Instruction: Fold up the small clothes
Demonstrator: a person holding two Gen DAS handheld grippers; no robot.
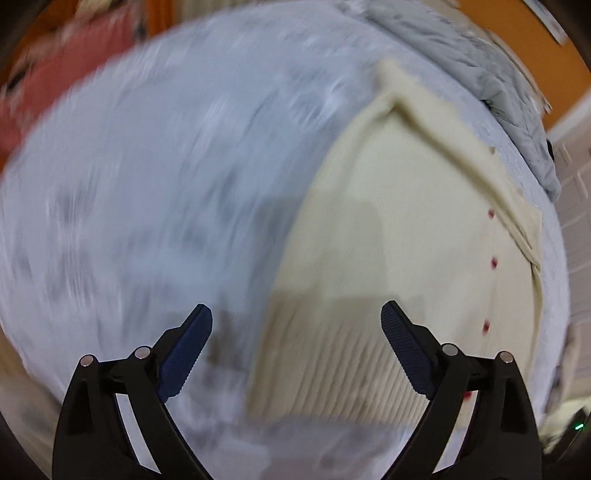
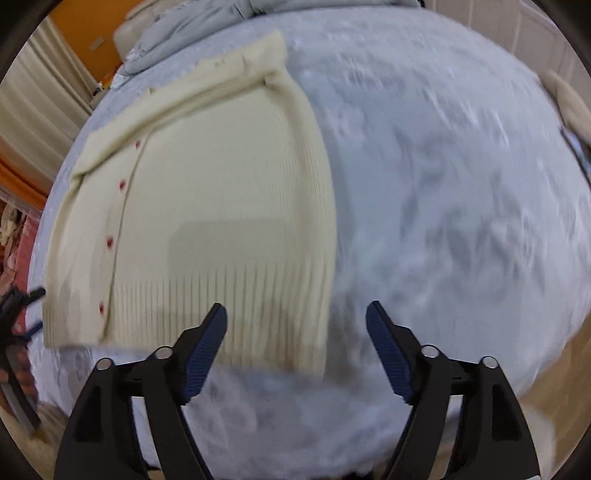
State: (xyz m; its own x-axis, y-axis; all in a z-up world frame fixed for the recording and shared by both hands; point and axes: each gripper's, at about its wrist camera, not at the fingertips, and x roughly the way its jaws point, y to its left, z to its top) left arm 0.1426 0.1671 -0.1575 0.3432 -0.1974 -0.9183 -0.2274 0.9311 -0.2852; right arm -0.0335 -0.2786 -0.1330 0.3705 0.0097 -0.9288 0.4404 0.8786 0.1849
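Both grippers, left (image 1: 296, 325) and right (image 2: 296, 325), hang wide open and empty over a cream cardigan (image 2: 207, 221) lying flat on a pale bedspread (image 2: 443, 221).

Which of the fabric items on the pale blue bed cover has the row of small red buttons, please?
The cream ribbed knit cardigan, lying flat with sleeves folded in; the crumpled grey quilted garment beyond it shows no buttons.
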